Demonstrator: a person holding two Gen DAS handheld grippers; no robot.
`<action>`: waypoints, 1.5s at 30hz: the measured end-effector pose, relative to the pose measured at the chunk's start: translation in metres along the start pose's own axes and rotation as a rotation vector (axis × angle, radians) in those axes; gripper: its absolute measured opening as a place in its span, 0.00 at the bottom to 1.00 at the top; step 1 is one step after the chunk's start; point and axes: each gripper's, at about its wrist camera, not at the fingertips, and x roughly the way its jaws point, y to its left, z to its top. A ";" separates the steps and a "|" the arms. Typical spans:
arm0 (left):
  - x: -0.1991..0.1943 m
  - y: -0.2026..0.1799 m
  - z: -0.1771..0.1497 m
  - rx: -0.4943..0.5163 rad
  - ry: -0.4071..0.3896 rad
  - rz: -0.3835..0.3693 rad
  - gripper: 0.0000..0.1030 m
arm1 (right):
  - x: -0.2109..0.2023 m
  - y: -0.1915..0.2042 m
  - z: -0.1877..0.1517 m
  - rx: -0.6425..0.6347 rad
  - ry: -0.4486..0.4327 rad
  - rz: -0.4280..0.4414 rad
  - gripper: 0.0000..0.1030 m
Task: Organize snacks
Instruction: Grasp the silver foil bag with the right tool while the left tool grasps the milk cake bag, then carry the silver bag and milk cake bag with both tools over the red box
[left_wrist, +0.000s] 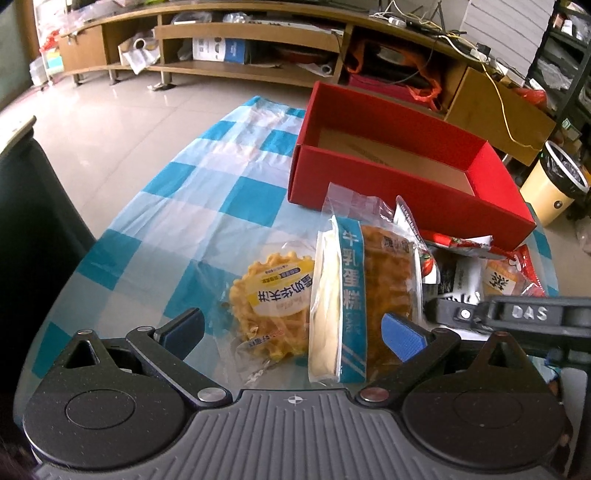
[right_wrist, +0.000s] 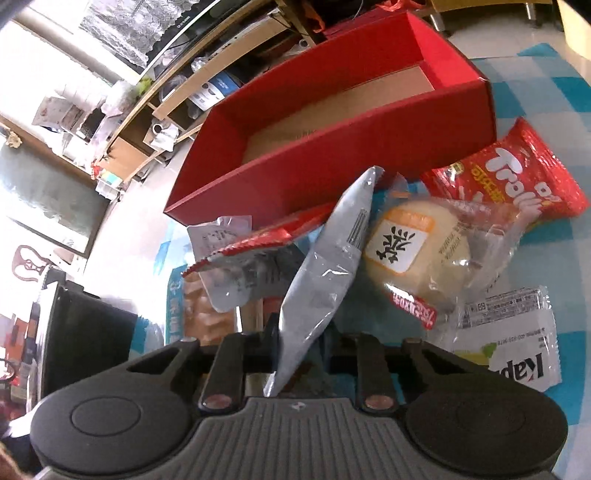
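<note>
My left gripper (left_wrist: 291, 332) hangs open over the checked tablecloth (left_wrist: 207, 192). Between and just past its blue pads (left_wrist: 402, 336) lie a yellow waffle pack (left_wrist: 269, 295) and a blue-edged cake pack (left_wrist: 354, 291); neither pad touches them. In the right wrist view my right gripper (right_wrist: 299, 354) is shut on a silver-grey snack packet (right_wrist: 325, 273), which sticks up towards the open red box (right_wrist: 332, 147). The box (left_wrist: 406, 166) shows only its bare brown cardboard floor.
Around the held packet lie a round bun pack (right_wrist: 417, 240), a red Trolli bag (right_wrist: 517, 173), a white wrapper (right_wrist: 517, 354) and a red-and-silver packet (right_wrist: 236, 251). A cream bin (left_wrist: 550, 184) and a low wooden shelf (left_wrist: 240, 44) stand beyond the table.
</note>
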 end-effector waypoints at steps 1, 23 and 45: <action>0.001 0.000 0.000 -0.004 0.002 -0.004 1.00 | -0.005 0.001 -0.001 -0.016 -0.008 -0.002 0.20; 0.060 -0.085 -0.005 0.230 0.058 0.301 1.00 | -0.052 -0.019 -0.047 -0.193 -0.001 -0.095 0.20; 0.012 -0.010 -0.035 0.057 0.189 0.017 0.70 | -0.027 0.004 -0.035 -0.428 -0.039 -0.244 0.64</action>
